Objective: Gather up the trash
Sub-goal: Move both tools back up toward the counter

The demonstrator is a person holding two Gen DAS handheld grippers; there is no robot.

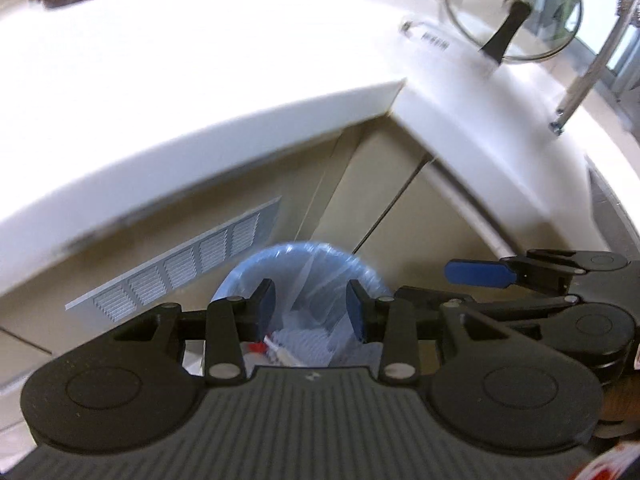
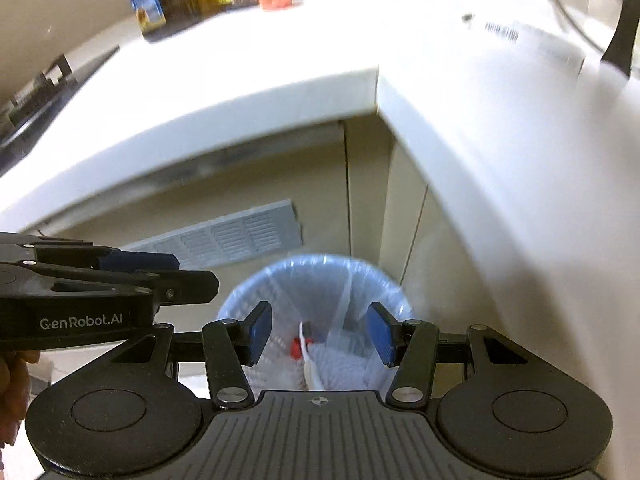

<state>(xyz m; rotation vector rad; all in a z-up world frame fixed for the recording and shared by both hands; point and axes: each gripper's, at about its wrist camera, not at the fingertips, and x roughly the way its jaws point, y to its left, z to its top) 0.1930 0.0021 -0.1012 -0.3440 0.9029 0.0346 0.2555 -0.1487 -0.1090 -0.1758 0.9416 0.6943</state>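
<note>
While both grippers hung over the round blue bin lined with clear plastic [image 2: 316,280], left fingers [image 1: 264,304] and right fingers [image 2: 260,328] stood spread, empty; red-and-white trash [image 2: 304,348] lay inside. Next probably meant seeking more litter on the white bench [image 2: 240,60].

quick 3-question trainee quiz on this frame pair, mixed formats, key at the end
1. True or false: the left gripper holds a piece of trash between its jaws.
2. Multiple choice: the round blue waste bin lined with a clear plastic bag stands
A) on the white countertop
B) on the floor in the corner below the white countertop
C) inside an open cabinet
3. Fill in: the red and white scraps lie ____ the bin.

Key: 1 false, both the left gripper and the right gripper have empty, parted jaws; 2 B; 3 inside.
</note>
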